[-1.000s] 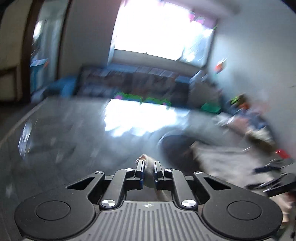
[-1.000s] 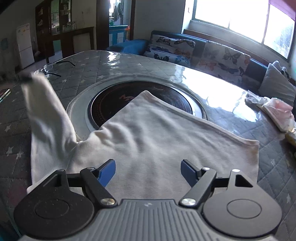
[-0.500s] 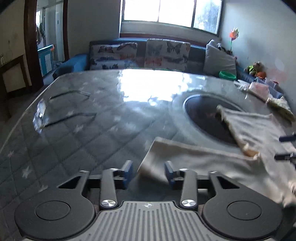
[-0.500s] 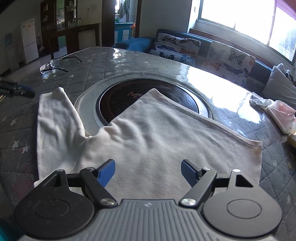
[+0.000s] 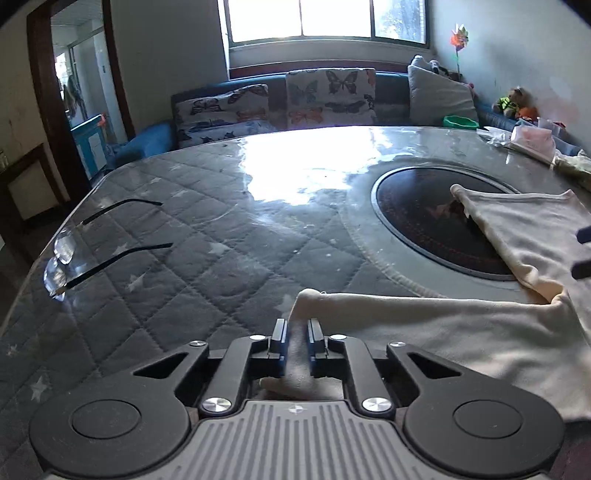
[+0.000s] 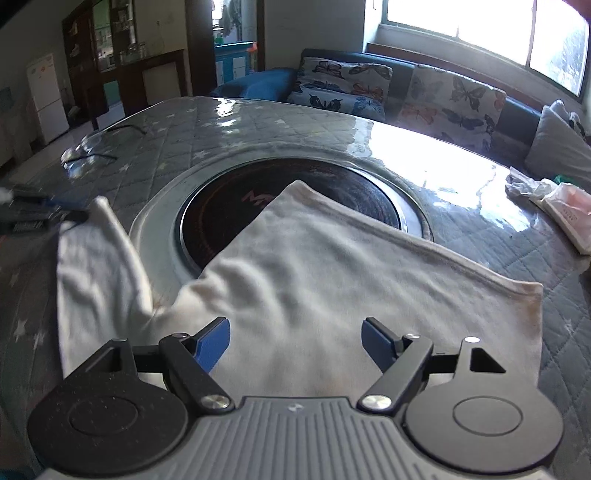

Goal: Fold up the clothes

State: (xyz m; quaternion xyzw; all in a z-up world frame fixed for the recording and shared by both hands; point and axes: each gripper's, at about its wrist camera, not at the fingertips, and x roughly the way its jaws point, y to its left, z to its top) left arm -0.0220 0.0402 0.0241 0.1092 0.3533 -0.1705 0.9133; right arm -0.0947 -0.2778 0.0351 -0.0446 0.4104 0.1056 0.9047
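Half a second back the left gripper (image 5: 295, 341) stood parted around the sleeve's edge; now its two fingers are pressed narrow on the end of the sleeve (image 5: 424, 332), a fold of cloth pinched between them. By contrast the right gripper (image 6: 295, 341) hangs wide above the cream shirt (image 6: 351, 288), holding nothing.

Most of both views is filled by the table (image 5: 192, 266), covered in grey quilted cloth with pale stars under a glossy sheet that glares white below the window (image 5: 325, 18). Behind it runs a blue sofa (image 6: 258, 79) with butterfly-print cushions (image 5: 328, 96). A dark round hotplate (image 5: 424, 221) is set into the table's middle (a red mark on it is too blurred to read).

Lying flat, the shirt has one corner reaching over the hotplate, and its sleeve stretches out to the left across the quilting. Its near hem is cut off behind the right gripper's body.

A pair of glasses (image 5: 74, 254) rests near the table's left edge, well apart from the shirt. At the far right side lies a pink-and-white packet (image 6: 565, 218); what it holds cannot be told.
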